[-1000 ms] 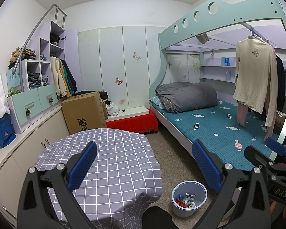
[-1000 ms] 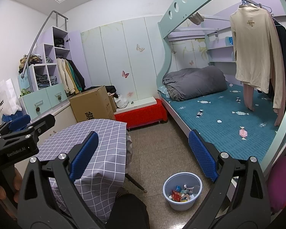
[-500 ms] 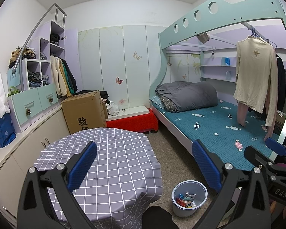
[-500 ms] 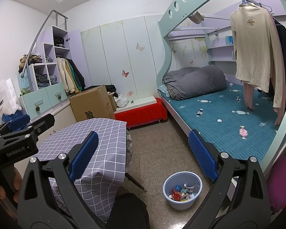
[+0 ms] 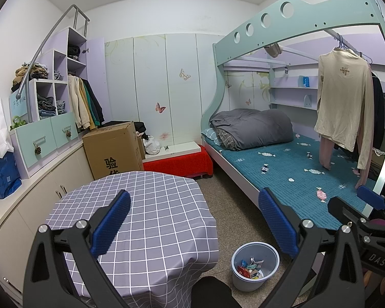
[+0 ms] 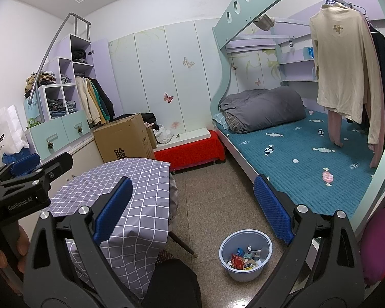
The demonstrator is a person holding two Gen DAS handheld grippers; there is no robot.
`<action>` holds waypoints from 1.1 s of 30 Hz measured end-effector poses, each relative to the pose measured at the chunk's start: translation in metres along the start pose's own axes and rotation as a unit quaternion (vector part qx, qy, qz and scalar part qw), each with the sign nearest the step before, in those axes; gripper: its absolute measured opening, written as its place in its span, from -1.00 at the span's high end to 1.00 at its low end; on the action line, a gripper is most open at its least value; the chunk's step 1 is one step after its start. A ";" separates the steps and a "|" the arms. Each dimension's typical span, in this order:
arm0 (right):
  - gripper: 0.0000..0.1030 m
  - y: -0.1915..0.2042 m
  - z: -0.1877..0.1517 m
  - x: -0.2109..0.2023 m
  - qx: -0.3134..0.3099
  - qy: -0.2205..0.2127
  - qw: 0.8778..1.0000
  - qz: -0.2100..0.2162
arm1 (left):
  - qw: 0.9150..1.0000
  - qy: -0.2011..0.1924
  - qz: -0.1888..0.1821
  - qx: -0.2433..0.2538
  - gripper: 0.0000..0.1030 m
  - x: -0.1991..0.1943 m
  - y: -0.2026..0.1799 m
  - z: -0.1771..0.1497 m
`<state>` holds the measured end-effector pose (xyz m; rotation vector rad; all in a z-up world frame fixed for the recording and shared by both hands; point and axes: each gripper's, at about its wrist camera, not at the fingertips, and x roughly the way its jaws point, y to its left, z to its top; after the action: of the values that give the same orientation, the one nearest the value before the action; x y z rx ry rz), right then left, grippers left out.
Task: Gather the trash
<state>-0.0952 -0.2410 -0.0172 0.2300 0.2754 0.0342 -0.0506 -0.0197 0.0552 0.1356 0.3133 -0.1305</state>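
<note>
Two tools, both spread wide and holding nothing.

Left wrist view: left tool (image 5: 192, 227) hangs with its blue-padded fingers (image 5: 111, 222) parted over the round surface draped in grey-lilac checked cloth (image 5: 146, 213), centre to lower left of frame. Cloth top bare; no litter seen on it. Small pale-blue plastic bin (image 5: 255, 265) stands on the speckled floor, lower centre-right, between surface and teal-quilted bunk bed (image 5: 290, 177). Coloured wrappers and scraps (image 5: 250, 272) already lie inside the bin. Part of the right tool shows at the right edge.

Right wrist view: right tool (image 6: 192, 209) likewise parted, empty, aimed over the open floor. Bin sits lower centre-right of frame, trash visible within. Left tool's black body at left edge, a hand gripping below it. No loose trash made out on floor or bed, though the candy shapes on the quilt look printed.

Judgement: collecting seems finished or paused, in a search step. Next move calls for scanning surface edges, floor and bed for leftovers, else lowering a tool to the bin rim.
</note>
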 end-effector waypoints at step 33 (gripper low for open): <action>-0.81 -0.002 -0.006 0.004 0.002 0.008 1.000 0.002 | 1.000 0.002 0.001 0.000 -0.90 0.001 0.001 0.000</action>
<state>-0.0928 -0.2416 -0.0242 0.2351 0.2918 0.0399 -0.0496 -0.0190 0.0547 0.1366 0.3169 -0.1290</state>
